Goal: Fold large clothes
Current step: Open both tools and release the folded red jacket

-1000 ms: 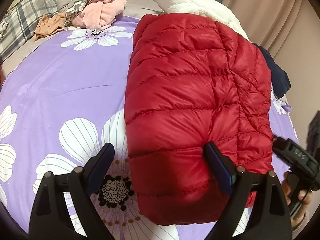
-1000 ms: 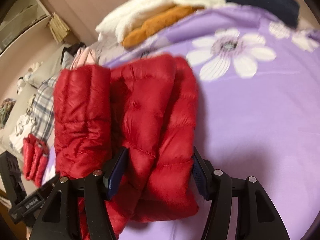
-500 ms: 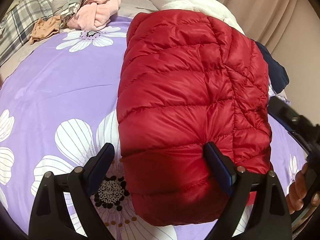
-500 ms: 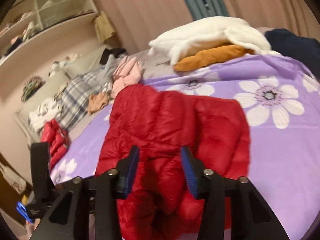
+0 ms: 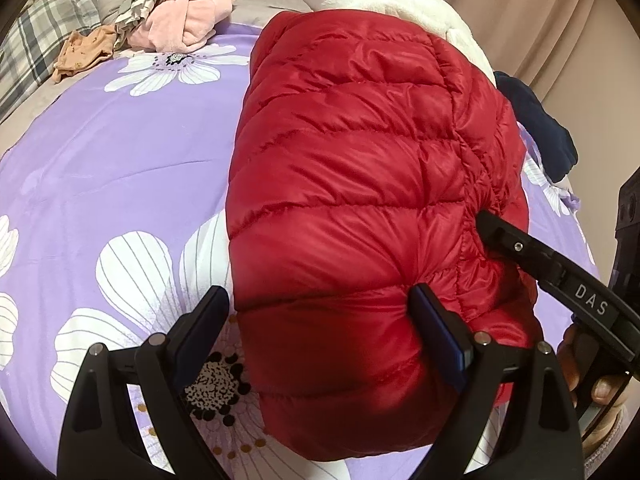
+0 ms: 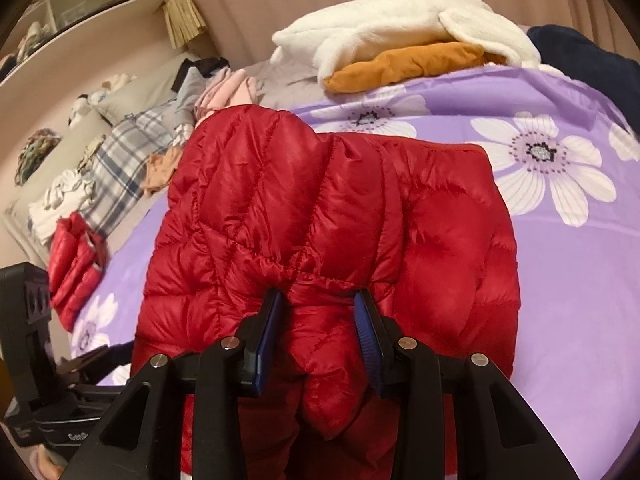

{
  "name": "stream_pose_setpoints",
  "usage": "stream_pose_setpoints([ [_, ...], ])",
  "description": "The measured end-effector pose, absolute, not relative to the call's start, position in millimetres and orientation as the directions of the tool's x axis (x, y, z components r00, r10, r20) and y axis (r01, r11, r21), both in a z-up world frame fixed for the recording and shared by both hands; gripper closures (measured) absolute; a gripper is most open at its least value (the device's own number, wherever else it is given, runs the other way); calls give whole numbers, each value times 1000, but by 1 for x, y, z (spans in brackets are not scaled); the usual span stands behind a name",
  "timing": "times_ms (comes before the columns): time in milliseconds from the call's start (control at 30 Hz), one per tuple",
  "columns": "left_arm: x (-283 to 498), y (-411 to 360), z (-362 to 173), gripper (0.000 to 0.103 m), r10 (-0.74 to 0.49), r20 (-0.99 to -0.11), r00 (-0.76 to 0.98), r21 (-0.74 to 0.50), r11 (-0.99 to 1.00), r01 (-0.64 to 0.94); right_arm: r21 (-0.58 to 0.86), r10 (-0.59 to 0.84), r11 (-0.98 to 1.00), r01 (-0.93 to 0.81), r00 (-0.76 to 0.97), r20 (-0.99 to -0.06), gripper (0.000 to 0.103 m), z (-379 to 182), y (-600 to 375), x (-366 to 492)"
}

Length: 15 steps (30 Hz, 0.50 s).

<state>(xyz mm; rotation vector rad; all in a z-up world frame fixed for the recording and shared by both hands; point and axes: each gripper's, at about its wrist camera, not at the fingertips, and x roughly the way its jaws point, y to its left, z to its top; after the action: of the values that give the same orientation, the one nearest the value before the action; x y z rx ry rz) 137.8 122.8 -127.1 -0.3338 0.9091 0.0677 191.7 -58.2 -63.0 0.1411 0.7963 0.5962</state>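
Purple floral bedspread (image 5: 120, 168); white fleece (image 6: 400, 24) over orange garment (image 6: 408, 64) at far edge, plaid cloth (image 6: 120, 152) and shelf (image 6: 100, 4) at side. Red jacket (image 5: 360, 184) folded on spread. Left gripper (image 5: 320, 320) spread wide around near edge, not clamping. Right gripper (image 6: 320, 312) pinched on jacket fold.

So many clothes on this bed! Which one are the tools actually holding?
The red puffer jacket in the middle; the right gripper pinches it. The white fleece and pink top lie untouched.
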Motion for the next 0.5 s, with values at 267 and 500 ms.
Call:
stream_pose_setpoints([
  [267,136,122,-126,11,-79,-786,613,-248,949,-196,318,588,800,-509,560,-584,64,-42,-68,166],
  [500,136,121,-127,11,-80,-787,612,-249,948,-196,230,583,781,-581,545,-602,64,-42,-62,143],
])
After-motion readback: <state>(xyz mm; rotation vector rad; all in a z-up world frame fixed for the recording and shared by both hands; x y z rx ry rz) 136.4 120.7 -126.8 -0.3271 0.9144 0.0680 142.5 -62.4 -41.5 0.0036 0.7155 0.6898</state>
